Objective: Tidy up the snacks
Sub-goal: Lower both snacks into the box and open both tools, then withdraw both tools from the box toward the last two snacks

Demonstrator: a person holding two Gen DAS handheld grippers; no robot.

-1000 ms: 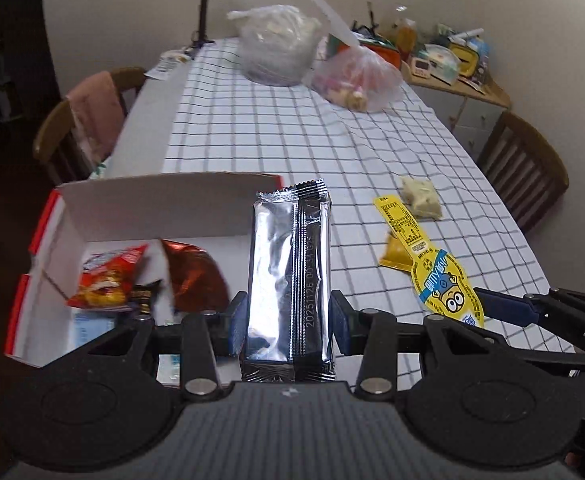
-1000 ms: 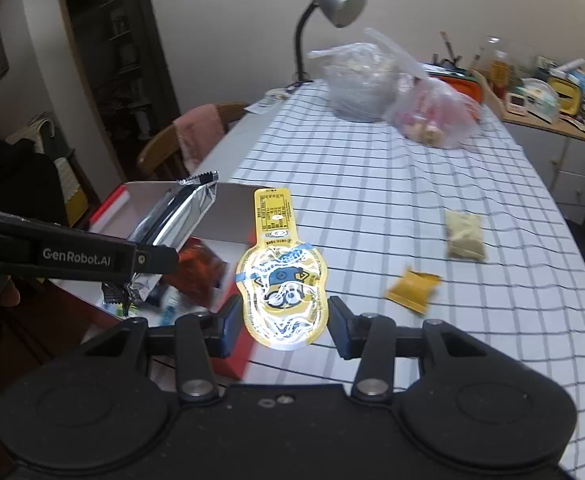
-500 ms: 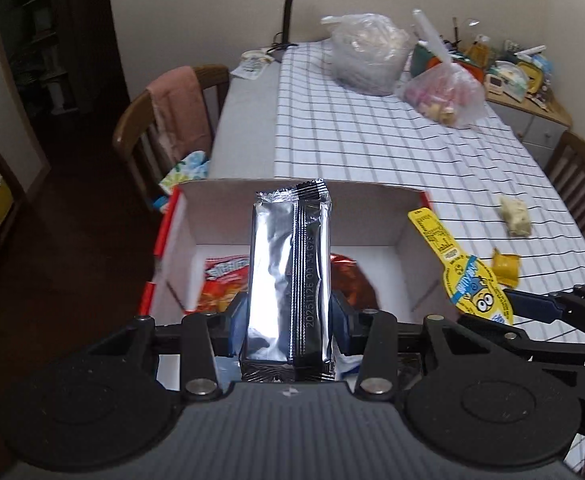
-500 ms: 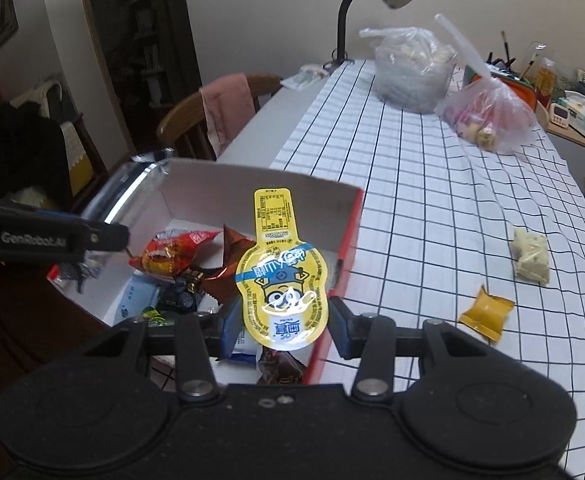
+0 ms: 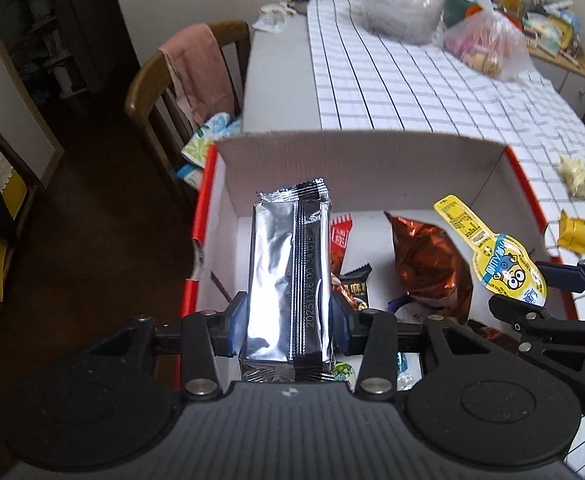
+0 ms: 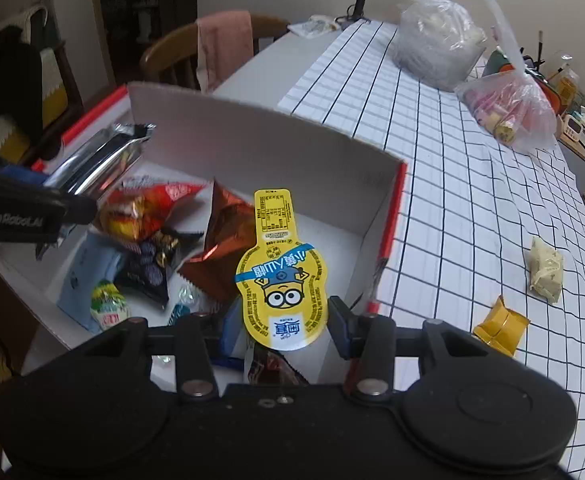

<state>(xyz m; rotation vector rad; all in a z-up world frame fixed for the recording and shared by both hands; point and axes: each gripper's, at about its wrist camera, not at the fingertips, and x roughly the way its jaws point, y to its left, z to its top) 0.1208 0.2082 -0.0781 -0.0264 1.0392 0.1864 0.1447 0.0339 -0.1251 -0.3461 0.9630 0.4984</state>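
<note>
My left gripper (image 5: 290, 316) is shut on a silver foil snack pack (image 5: 290, 272), held upright over the left side of the white cardboard box (image 5: 356, 168) with red edges. In the right wrist view the same silver pack (image 6: 100, 160) shows at the box's left. My right gripper (image 6: 282, 320) is shut on a yellow cartoon-printed snack packet (image 6: 280, 276), held over the box's right part; the left wrist view shows that packet (image 5: 492, 252) too. Inside the box lie a copper foil bag (image 6: 224, 236), a red chip bag (image 6: 148, 208) and several small sweets.
On the checked tablecloth (image 6: 472, 168) right of the box lie a small yellow packet (image 6: 500, 326) and a pale wrapped snack (image 6: 546, 270). Two plastic bags (image 6: 436, 44) and a desk lamp stand at the far end. A wooden chair (image 5: 188, 80) with a pink cloth is left of the table.
Both grippers have moved left and down with their packets, from over the tablecloth to over the box. The box now fills the middle of both views.
</note>
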